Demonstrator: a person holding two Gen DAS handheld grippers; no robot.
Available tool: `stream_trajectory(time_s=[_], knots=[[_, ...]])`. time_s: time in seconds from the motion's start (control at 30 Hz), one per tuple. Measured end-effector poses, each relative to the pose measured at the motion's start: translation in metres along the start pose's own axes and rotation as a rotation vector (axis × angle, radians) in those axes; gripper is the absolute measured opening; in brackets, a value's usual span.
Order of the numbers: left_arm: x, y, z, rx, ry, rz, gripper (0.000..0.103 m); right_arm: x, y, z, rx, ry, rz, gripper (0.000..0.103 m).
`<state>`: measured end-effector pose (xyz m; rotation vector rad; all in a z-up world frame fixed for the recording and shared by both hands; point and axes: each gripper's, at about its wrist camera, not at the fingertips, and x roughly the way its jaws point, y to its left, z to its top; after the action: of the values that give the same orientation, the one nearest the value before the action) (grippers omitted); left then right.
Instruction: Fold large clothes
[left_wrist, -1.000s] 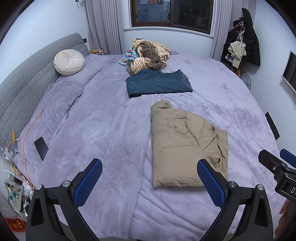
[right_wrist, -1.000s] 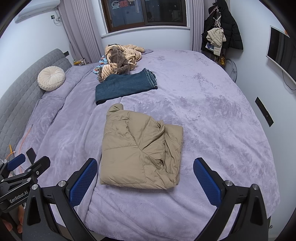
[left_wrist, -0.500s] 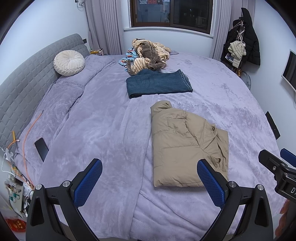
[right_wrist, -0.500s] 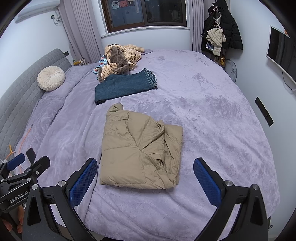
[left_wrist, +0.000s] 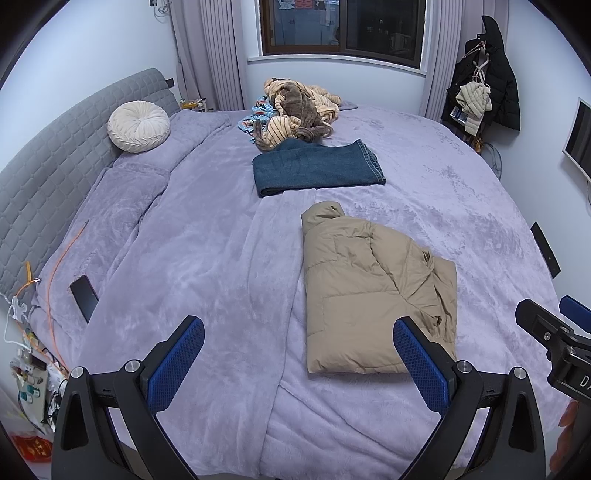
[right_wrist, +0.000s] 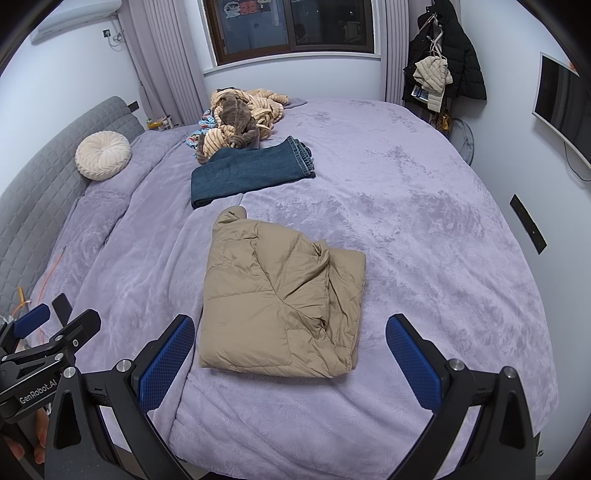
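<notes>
The tan quilted puffer jacket (right_wrist: 282, 299) lies folded into a thick rectangle on the lilac plush bedspread (right_wrist: 424, 236), just beyond both tools and touching neither. From the right gripper (right_wrist: 290, 354) it sits almost dead ahead, a little toward its left finger; from the left gripper (left_wrist: 297, 356) it lies off to the right, its near edge passing behind the right finger. So the right hand looks the nearer and better lined up of the two. The jacket's long axis runs away from the tools, toward the window, with the collar end farthest and a flat hem edge nearest.

Both pairs of blue-padded fingers stand spread wide with nothing between them.

The jacket looks already folded (a judgement from its shape): the left side is smooth, while the right side bunches where layers overlap in a puffy, creased ridge. Beyond it, well apart, lies a folded pair of dark blue jeans (right_wrist: 251, 170), and past that an unsorted heap of striped beige and brown clothes (right_wrist: 240, 114). If another garment is next, both hands would have to reach well past the jacket to that heap.
</notes>
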<state>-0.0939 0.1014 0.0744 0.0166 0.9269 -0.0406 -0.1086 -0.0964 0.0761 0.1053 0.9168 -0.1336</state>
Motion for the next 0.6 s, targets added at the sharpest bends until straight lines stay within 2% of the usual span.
stream_trajectory(time_s=[0.6], knots=[[0.0006, -0.0004, 0.0000, 0.002, -0.001, 0.001, 0.103, 0.0001, -0.0001, -0.0002, 0.001, -0.001, 0.000, 0.103]])
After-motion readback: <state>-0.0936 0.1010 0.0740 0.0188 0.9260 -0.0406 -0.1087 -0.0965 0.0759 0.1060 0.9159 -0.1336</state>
